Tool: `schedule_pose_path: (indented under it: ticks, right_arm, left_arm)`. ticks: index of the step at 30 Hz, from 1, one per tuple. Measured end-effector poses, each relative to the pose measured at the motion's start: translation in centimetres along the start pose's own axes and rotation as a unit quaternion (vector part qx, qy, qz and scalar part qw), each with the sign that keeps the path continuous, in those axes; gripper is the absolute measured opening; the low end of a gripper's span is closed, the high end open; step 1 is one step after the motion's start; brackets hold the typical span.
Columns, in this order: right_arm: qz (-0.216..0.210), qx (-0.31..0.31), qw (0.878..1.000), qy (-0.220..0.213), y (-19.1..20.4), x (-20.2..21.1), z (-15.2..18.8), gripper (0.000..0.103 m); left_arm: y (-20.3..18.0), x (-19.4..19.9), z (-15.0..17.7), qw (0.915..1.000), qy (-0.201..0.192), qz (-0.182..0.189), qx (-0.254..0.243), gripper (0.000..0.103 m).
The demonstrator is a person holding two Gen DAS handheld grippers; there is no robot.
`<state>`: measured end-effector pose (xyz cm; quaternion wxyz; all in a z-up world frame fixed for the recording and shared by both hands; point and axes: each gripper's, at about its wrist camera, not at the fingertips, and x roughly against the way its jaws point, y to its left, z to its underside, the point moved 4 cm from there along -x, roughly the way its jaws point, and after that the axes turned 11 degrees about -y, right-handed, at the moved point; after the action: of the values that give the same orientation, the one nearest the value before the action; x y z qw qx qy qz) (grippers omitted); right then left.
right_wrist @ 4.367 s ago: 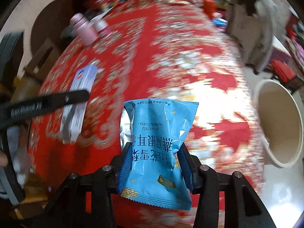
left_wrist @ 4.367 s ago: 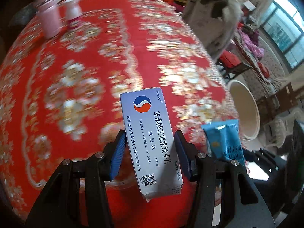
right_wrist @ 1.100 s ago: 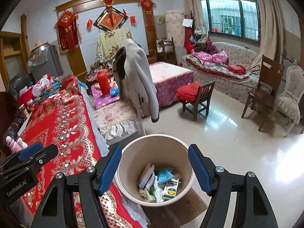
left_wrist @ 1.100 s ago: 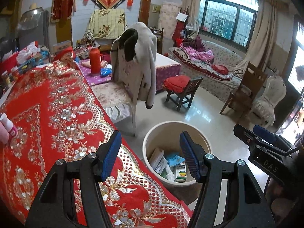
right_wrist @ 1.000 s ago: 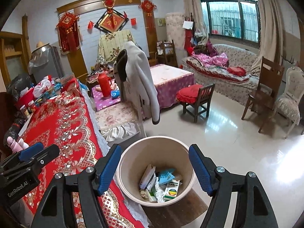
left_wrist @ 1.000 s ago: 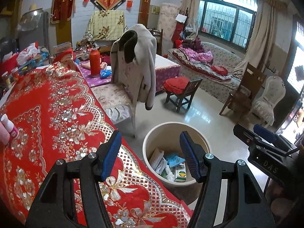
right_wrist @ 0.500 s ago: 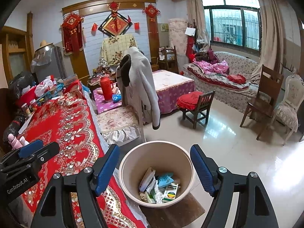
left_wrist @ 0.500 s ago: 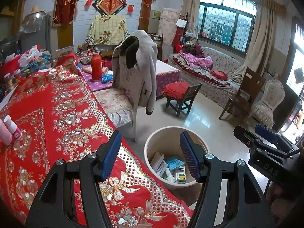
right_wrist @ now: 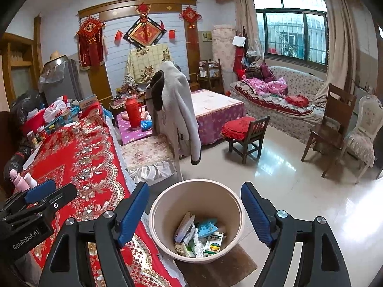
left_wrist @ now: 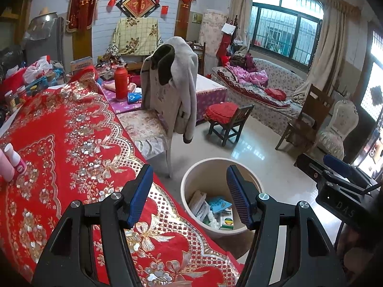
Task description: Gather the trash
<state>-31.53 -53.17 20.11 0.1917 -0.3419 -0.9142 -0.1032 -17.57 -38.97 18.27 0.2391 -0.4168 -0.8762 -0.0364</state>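
Looking through your left wrist camera, you have the left gripper empty, its blue-padded jaws parted with nothing between them, poised over the right-hand edge of the red table covered in a gold-and-silver flowered cloth. Beyond that edge, down on the floor, stands the round beige plastic bin, and the trash lies in its bottom: a white carton, a blue snack packet and a green-and-white medicine box, all touching in one heap. Two small pink bottles stand near the table's far left edge; judge for yourself whether they count as rubbish, since they look like things in use. The other tool shows at the right margin.

Switching to your right wrist camera, the right gripper is also empty and its jaws are opening wider, with only the view of the bin between them. The bin sits on a brown mat just beside the table's right edge, and the heap inside is well below the rim, so there is room for more.

My reading is that both drops are finished. To do the next step well, keep both jaws spread, swing back over the cloth, and scan along its edges and far end, where jars and bags crowd, before committing to a pick. Approach low and square to any flat item.
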Motion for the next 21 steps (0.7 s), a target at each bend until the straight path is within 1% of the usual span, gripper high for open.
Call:
schedule_pose_path:
  ticks: [14,21]
  right_arm:
    - [0.000,-0.002,1.000,0.002,-0.10,-0.13,0.10,0.078]
    - [-0.001,-0.004,1.000,0.011,-0.09,-0.59,0.41,0.079]
  left_arm:
    - [0.02,-0.41,0.16,1.0000,0.005,0.001,0.002,0.063]
    - [0.01,-0.62,0.26,0.9999,0.009,0.005,0.003,0.062]
